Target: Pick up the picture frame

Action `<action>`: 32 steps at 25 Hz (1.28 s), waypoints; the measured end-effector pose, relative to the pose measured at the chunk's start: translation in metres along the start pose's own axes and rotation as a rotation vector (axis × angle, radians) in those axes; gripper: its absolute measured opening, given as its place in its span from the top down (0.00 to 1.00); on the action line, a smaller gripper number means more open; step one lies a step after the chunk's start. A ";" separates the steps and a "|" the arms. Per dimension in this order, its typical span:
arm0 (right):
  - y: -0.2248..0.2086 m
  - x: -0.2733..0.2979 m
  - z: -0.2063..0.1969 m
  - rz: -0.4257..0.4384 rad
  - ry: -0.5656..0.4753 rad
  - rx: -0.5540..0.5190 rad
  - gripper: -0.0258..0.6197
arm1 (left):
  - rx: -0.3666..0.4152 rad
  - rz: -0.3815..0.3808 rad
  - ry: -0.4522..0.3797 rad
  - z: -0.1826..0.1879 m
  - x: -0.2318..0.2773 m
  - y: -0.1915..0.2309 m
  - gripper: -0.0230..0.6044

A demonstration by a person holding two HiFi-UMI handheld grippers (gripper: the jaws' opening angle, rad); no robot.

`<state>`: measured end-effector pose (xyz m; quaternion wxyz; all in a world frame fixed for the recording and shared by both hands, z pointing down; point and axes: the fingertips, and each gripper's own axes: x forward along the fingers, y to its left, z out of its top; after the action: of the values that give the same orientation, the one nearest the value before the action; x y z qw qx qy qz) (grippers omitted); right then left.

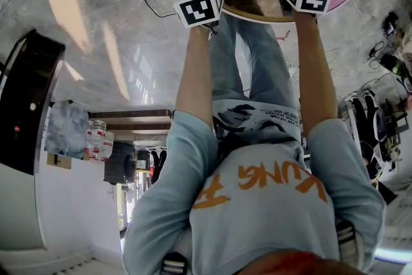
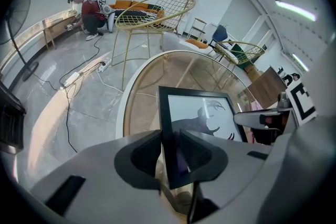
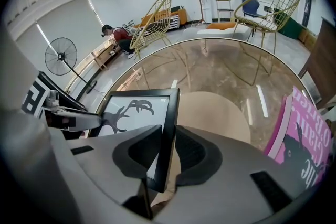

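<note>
Gripping the picture frame (image 2: 197, 113): the left gripper (image 2: 170, 152) has its pads closed on the black left edge, and the right gripper (image 3: 167, 152) is pinched on the right edge.
Picture frame's place: it's between the two tools over the round table (image 3: 220, 60), at the person's side of it. No view tells whether its lower edge touches the top.
Around it: a pink book (image 3: 310, 139) lies just to the right on the table, and wire chairs (image 3: 152, 13) stand beyond the far rim.
In the way: each gripper's own grey body blocks its camera's view of the frame's bottom edge.
Left gripper view adds: a power strip (image 2: 79, 76) and cables on the floor.
Right gripper view adds: the whole standing fan (image 3: 60, 57) and the book's cover.
Head view adds: both marker cubes (image 1: 199, 2) and both forearms, with the frame seen from above between them.
</note>
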<state>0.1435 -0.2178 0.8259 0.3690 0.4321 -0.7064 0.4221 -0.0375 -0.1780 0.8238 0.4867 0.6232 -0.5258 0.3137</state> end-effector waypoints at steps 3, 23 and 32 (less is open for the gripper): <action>0.000 0.003 0.000 0.008 0.001 0.015 0.83 | -0.014 -0.037 0.013 0.001 0.001 0.002 0.77; 0.007 -0.044 0.001 -0.040 -0.065 0.101 0.86 | 0.024 0.012 -0.054 0.004 -0.041 -0.014 0.81; 0.016 -0.104 0.008 0.005 -0.162 0.099 0.86 | 0.030 0.000 -0.152 0.016 -0.101 -0.043 0.81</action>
<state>0.1640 -0.1902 0.7264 0.2876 0.4809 -0.7132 0.4210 -0.0235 -0.1582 0.7152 0.4359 0.6523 -0.5565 0.2734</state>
